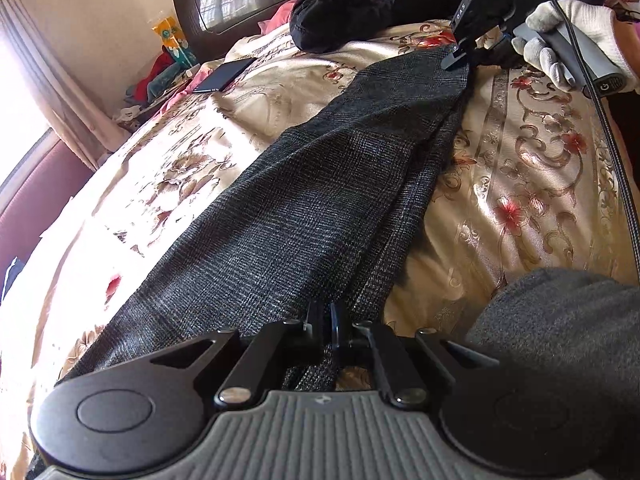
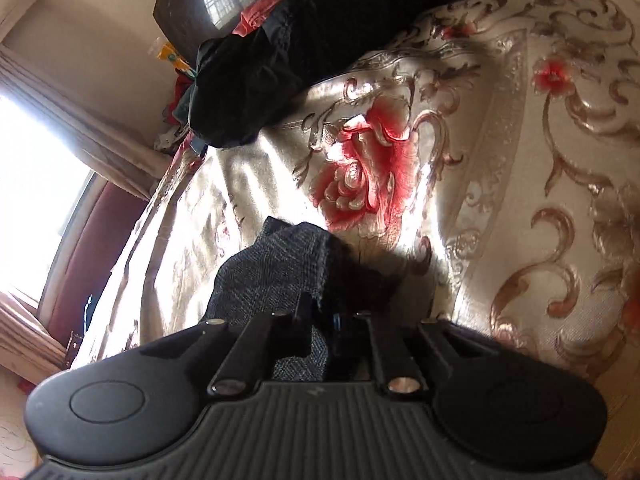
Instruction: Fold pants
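Dark checked pants [image 1: 320, 208] stretched diagonally over the floral bedspread [image 1: 520, 184]. Left gripper [image 1: 325, 320] clamped on the near end, bottom centre. Right gripper [image 1: 456, 60] pinching the far end, upper right.

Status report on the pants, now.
Left tool shut on pants at near end. Right tool shut on far end. Pants stretched along bed. Black garment beyond, apart from the pants.
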A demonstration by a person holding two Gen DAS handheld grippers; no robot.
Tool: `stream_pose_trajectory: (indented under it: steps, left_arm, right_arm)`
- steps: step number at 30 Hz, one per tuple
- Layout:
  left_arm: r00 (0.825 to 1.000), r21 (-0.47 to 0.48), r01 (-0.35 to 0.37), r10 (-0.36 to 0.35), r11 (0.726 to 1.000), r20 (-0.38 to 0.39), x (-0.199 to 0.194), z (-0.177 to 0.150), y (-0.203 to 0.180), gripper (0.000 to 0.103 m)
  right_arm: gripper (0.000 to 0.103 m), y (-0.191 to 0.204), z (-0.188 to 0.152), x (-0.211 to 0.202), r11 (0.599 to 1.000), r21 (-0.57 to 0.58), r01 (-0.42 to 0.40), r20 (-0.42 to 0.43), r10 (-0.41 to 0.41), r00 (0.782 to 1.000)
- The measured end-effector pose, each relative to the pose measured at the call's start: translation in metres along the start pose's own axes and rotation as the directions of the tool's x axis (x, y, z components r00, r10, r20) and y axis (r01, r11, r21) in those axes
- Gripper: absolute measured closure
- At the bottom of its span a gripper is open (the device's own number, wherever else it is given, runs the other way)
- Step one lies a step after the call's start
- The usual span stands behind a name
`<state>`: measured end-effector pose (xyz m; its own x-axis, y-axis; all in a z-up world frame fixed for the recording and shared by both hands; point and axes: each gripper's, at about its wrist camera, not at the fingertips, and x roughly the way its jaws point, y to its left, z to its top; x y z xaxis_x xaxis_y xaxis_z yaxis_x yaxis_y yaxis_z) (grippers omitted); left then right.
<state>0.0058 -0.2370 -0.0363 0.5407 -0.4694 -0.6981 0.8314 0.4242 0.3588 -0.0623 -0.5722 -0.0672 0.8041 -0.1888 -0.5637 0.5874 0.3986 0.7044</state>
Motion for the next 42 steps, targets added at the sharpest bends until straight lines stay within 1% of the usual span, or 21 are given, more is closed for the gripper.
stream_pose_trajectory:
  steps: [3, 6, 7, 9, 12, 13, 14, 15, 19, 21, 23, 25, 27, 29, 31, 32, 33, 34, 37, 38, 42]
  left_arm:
    - [1.0, -0.002, -0.008, 0.008, 1.0, 0.004, -0.002, 0.001, 0.003, 0.08]
    - [0.999, -0.005, -0.029, 0.029, 1.0, 0.023, -0.009, 0.002, 0.007, 0.08]
    - [0.999, -0.008, -0.031, 0.031, 0.999, 0.027, -0.01, 0.003, 0.009, 0.08]
    - [0.999, -0.015, -0.021, 0.021, 1.0, 0.033, -0.009, 0.006, 0.011, 0.08]
    - [0.999, 0.008, 0.002, -0.003, 1.0, 0.05, 0.001, 0.019, 0.006, 0.08]
    - [0.998, 0.014, 0.013, -0.014, 1.0, 0.066, 0.003, 0.027, 0.003, 0.08]
    - [0.995, 0.021, 0.029, -0.031, 0.999, 0.092, 0.007, 0.038, 0.0, 0.08]
    - [0.992, 0.027, 0.046, -0.049, 0.999, 0.117, 0.011, 0.049, -0.004, 0.08]
    - [0.973, 0.02, 0.13, -0.132, 0.991, 0.189, 0.04, 0.097, -0.022, 0.073]
    - [0.964, 0.016, 0.201, -0.201, 0.979, 0.173, 0.066, 0.118, -0.035, 0.073]
    - [0.959, 0.055, 0.24, -0.245, 0.969, 0.14, 0.085, 0.127, -0.054, 0.073]
    - [0.963, 0.138, 0.222, -0.239, 0.965, 0.122, 0.095, 0.131, -0.077, 0.076]
    - [0.964, 0.165, 0.207, -0.23, 0.964, 0.131, 0.095, 0.134, -0.085, 0.078]
    - [0.96, 0.136, 0.228, -0.246, 0.964, 0.133, 0.095, 0.146, -0.084, 0.077]
    - [0.958, 0.114, 0.223, -0.239, 0.968, 0.161, 0.094, 0.157, -0.084, 0.072]
    - [0.957, 0.102, 0.222, -0.237, 0.97, 0.17, 0.095, 0.161, -0.085, 0.072]
    - [0.955, 0.093, 0.229, -0.242, 0.969, 0.171, 0.099, 0.166, -0.088, 0.072]
    - [0.954, 0.092, 0.237, -0.25, 0.967, 0.164, 0.104, 0.169, -0.092, 0.072]
    - [0.952, 0.105, 0.255, -0.269, 0.961, 0.146, 0.114, 0.17, -0.109, 0.072]
    - [0.955, 0.101, 0.242, -0.255, 0.965, 0.153, 0.114, 0.169, -0.114, 0.072]
    - [0.952, 0.025, 0.258, -0.258, 0.966, 0.164, 0.115, 0.165, -0.112, 0.072]
  right_arm:
    - [0.095, 0.008, 0.002, -0.003, 1.0, -0.005, 0.017, 0.038, -0.016, 0.999]
    - [0.096, 0.02, 0.002, -0.017, 0.994, -0.107, 0.007, 0.051, -0.001, 0.999]
    - [0.092, 0.021, 0.0, -0.018, 0.99, -0.139, 0.018, 0.035, -0.014, 0.999]
    - [0.091, 0.012, -0.001, -0.014, 0.99, -0.139, 0.033, -0.018, -0.035, 0.999]
    - [0.089, -0.003, 0.007, -0.014, 0.997, -0.045, -0.058, 0.009, 0.059, 0.998]
    - [0.077, -0.006, 0.012, -0.011, 0.995, -0.01, -0.1, 0.01, 0.1, 0.995]
    - [0.063, -0.009, 0.018, -0.006, 0.988, 0.023, -0.15, -0.001, 0.15, 0.989]
    - [0.06, -0.01, 0.022, -0.001, 0.983, 0.044, -0.18, -0.015, 0.181, 0.983]
    - [0.06, -0.007, 0.035, 0.01, 0.96, 0.029, -0.278, -0.091, 0.279, 0.956]
    - [0.06, -0.006, 0.04, 0.018, 0.953, 0.013, -0.303, -0.143, 0.302, 0.943]
    - [0.06, -0.005, 0.047, 0.026, 0.933, 0.012, -0.36, -0.22, 0.354, 0.909]
    - [0.059, -0.004, 0.051, 0.026, 0.909, -0.005, -0.417, -0.232, 0.405, 0.884]
    - [0.05, -0.002, 0.054, 0.035, 0.905, -0.045, -0.423, -0.255, 0.399, 0.881]
    - [0.05, 0.0, 0.055, 0.048, 0.922, -0.064, -0.381, -0.276, 0.351, 0.895]
    - [0.05, 0.004, 0.054, 0.058, 0.91, -0.065, -0.408, -0.298, 0.373, 0.879]
    - [0.05, 0.006, 0.055, 0.061, 0.901, -0.051, -0.431, -0.305, 0.397, 0.866]
    - [0.05, 0.009, 0.056, 0.066, 0.884, -0.023, -0.467, -0.315, 0.437, 0.842]
    - [0.05, 0.011, 0.057, 0.068, 0.877, -0.008, -0.481, -0.315, 0.454, 0.833]
    - [0.05, 0.014, 0.063, 0.071, 0.862, 0.013, -0.507, -0.306, 0.486, 0.818]
    - [0.05, 0.014, 0.065, 0.071, 0.863, 0.015, -0.504, -0.295, 0.486, 0.823]
    - [0.05, 0.01, 0.073, 0.078, 0.847, 0.072, -0.526, -0.256, 0.526, 0.811]
